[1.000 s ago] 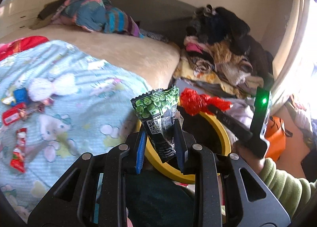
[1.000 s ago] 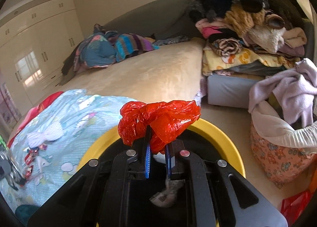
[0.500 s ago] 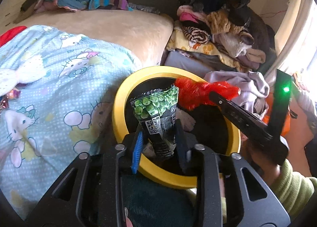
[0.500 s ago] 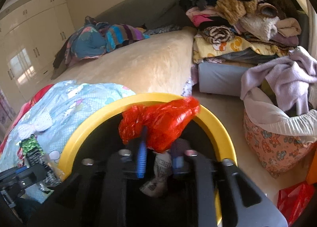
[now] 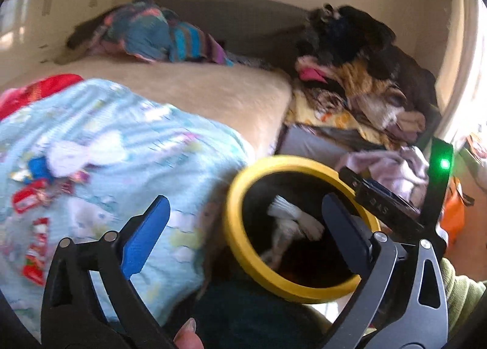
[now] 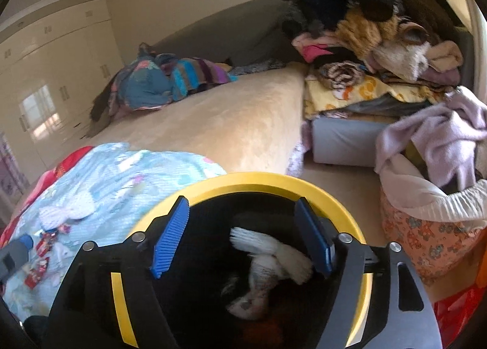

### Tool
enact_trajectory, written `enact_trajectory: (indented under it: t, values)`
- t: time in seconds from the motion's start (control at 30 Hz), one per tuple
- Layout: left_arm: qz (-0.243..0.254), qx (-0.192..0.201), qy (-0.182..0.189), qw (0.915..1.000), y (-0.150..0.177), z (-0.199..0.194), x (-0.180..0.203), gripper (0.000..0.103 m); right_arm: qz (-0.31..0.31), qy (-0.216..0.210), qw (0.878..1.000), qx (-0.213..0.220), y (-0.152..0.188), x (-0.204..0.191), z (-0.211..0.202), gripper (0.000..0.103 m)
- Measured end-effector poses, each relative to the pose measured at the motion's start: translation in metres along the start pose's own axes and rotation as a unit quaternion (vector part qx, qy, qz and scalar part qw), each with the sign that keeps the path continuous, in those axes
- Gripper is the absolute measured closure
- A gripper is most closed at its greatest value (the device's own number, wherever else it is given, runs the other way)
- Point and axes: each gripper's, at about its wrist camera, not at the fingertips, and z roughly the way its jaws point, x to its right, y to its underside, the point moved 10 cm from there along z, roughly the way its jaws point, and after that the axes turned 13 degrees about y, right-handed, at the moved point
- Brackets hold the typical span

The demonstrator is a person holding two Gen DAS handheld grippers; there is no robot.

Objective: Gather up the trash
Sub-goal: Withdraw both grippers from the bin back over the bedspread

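A black trash bin with a yellow rim (image 5: 231, 196) (image 6: 258, 180) stands beside the bed. White crumpled paper (image 5: 292, 218) (image 6: 274, 260) lies inside it. My left gripper (image 5: 243, 218) is open and empty, over the bin's left edge. My right gripper (image 6: 240, 236) is open and empty, directly above the bin's mouth; it also shows in the left wrist view (image 5: 380, 199). Several red snack wrappers (image 5: 33, 245) (image 6: 39, 263) lie on the light blue blanket (image 5: 121, 142) (image 6: 121, 175) at the left.
A beige bed (image 6: 228, 117) stretches back, with a colourful bundle of clothes (image 6: 170, 81) on it. A tall clothes pile (image 6: 374, 44) stands at right on a grey box. A floral laundry basket (image 6: 426, 227) sits right of the bin.
Both grippers have opened. The green snack packet and the red plastic wrapper have left the jaws and no longer show. The left view has swung back toward the bed.
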Motion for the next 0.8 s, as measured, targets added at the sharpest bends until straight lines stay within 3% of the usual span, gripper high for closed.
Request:
enact_trajectory:
  t: [0.37,0.57,0.63,0.8]
  values:
    - [-0.034,0.078,-0.077,0.9934,-0.027,-0.066,-0.056,0.011,-0.076,-0.087,0.993,0.019,-0.002,-0.086,-0.038,0.029]
    - [-0.042,0.103,-0.104,0.9883,-0.031,-0.092,-0.076,0.011,-0.122,-0.135,0.983,0.022,0.009,-0.131,-0.061,0.028]
    - [-0.043,0.109,-0.113,0.9867,-0.032,-0.099,-0.083,0.011,-0.135,-0.148,0.979,0.026,0.013,-0.145,-0.069,0.02]
    - [-0.054,0.123,-0.137,0.9814,-0.031,-0.117,-0.105,0.011,-0.168,-0.176,0.969,0.036,0.021,-0.174,-0.085,0.019]
